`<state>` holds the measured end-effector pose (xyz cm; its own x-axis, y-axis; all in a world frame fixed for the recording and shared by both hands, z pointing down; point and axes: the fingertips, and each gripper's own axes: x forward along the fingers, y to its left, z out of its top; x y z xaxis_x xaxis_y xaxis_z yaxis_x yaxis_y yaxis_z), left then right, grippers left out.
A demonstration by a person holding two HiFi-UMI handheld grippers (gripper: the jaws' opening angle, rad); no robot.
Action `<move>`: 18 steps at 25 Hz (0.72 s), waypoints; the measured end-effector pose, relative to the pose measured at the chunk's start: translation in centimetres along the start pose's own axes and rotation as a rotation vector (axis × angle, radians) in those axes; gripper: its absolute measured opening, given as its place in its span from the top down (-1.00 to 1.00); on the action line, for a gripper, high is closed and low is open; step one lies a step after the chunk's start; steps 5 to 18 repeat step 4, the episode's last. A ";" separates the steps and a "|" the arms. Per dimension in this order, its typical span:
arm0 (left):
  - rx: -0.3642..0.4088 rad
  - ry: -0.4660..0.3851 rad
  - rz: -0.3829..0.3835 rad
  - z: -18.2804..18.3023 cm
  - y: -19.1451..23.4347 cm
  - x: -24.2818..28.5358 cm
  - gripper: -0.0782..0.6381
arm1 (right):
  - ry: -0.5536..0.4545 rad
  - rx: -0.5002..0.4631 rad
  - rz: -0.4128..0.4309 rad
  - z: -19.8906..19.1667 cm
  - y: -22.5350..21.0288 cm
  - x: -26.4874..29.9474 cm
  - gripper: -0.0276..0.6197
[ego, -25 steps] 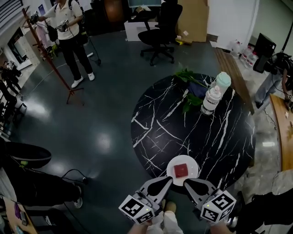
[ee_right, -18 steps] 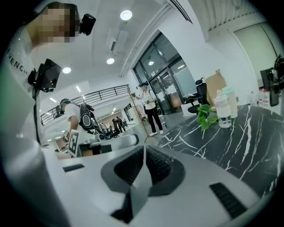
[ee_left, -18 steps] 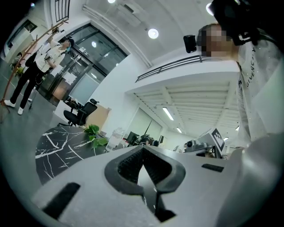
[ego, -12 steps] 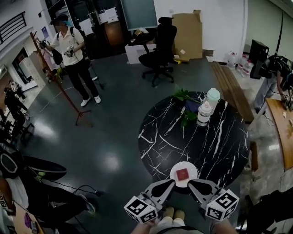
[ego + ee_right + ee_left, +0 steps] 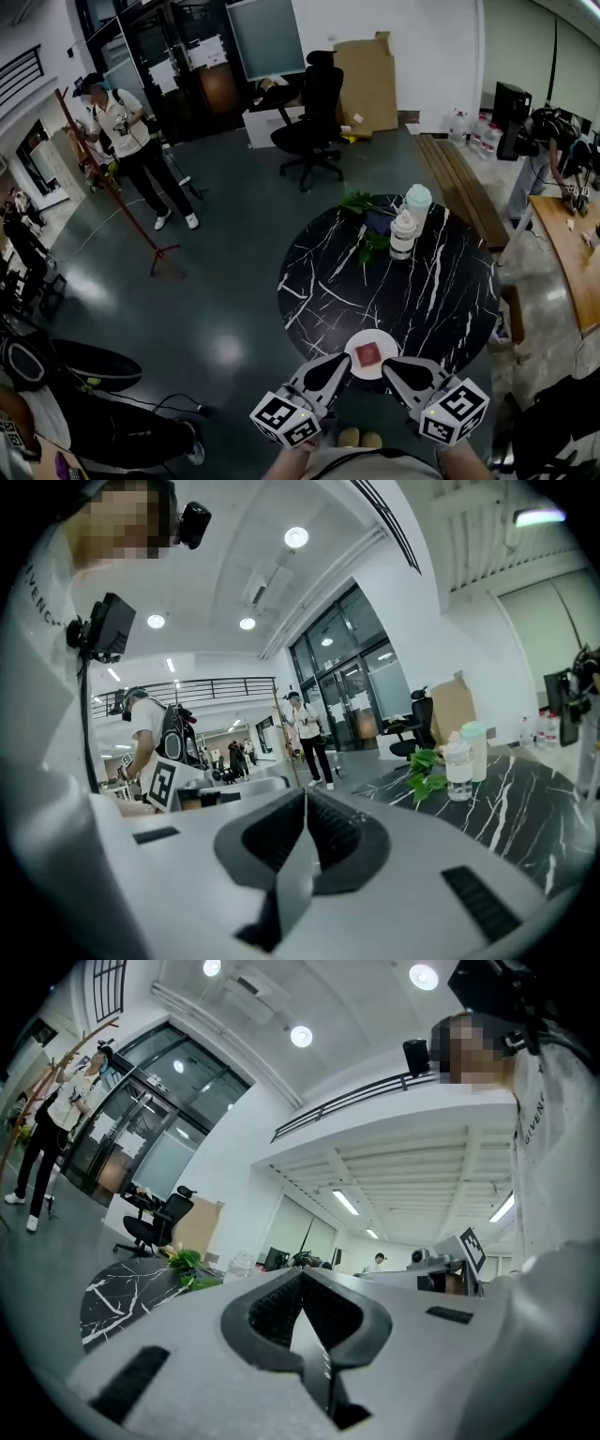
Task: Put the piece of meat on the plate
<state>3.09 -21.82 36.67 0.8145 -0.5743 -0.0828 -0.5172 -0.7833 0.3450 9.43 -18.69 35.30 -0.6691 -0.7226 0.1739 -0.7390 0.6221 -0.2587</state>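
Note:
A red piece of meat [image 5: 371, 352] lies on a small white plate [image 5: 356, 360] at the near edge of the round black marble table [image 5: 441, 291]. My left gripper [image 5: 345, 359] hangs just below and left of the plate, its jaws closed with nothing between them. My right gripper [image 5: 387, 363] hangs just below and right of the plate, also closed and empty. Both point inward toward the plate. In each gripper view the jaws meet tip to tip, and the plate is out of sight.
Two bottles [image 5: 409, 221] and a leafy green sprig [image 5: 366, 225] stand at the table's far side. A black office chair [image 5: 314, 117] is beyond. A person [image 5: 122, 141] stands far left by a wooden coat stand [image 5: 112, 187]. A wooden bench [image 5: 469, 187] runs at the right.
The head view has tilted up and back, so the table and plate look smaller and higher. Both grippers stay shut below the plate; the meat has not moved.

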 end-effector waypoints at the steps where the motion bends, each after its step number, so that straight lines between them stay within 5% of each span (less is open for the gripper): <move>1: -0.002 -0.002 0.000 0.0 0.0 0.0 0.76 | -0.001 -0.005 -0.001 0.0 0.1 0.0 0.85; 18: -0.010 -0.008 -0.002 -0.2 0.0 0.1 0.76 | -0.003 -0.012 -0.002 0.0 0.1 -0.1 0.85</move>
